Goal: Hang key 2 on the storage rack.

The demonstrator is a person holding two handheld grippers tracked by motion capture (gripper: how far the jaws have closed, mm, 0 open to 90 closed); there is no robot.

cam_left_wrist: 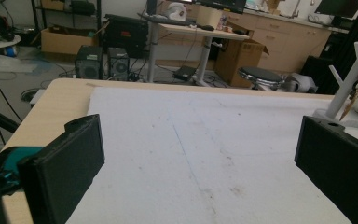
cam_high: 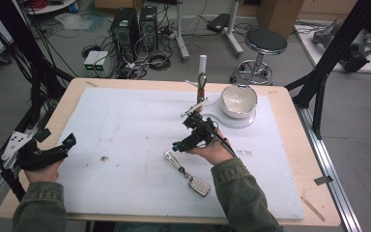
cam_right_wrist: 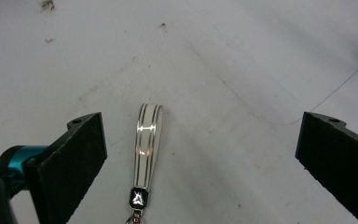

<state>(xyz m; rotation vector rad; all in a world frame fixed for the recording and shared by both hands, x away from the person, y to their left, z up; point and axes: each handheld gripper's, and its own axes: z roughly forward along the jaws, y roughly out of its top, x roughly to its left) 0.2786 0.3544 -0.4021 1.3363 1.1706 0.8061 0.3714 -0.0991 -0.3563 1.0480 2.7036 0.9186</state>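
Keychain (cam_right_wrist: 148,140) lies flat between right claw's (cam_right_wrist: 200,154) spread jaws (nearer one side).

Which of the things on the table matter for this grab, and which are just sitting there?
In the job:
- right gripper, open over the strap
- key fob with its striped strap

Lying about:
- white bowl on the stand's base
- white key stand with keys hanging
- left gripper, open at the table's left edge
- white mat
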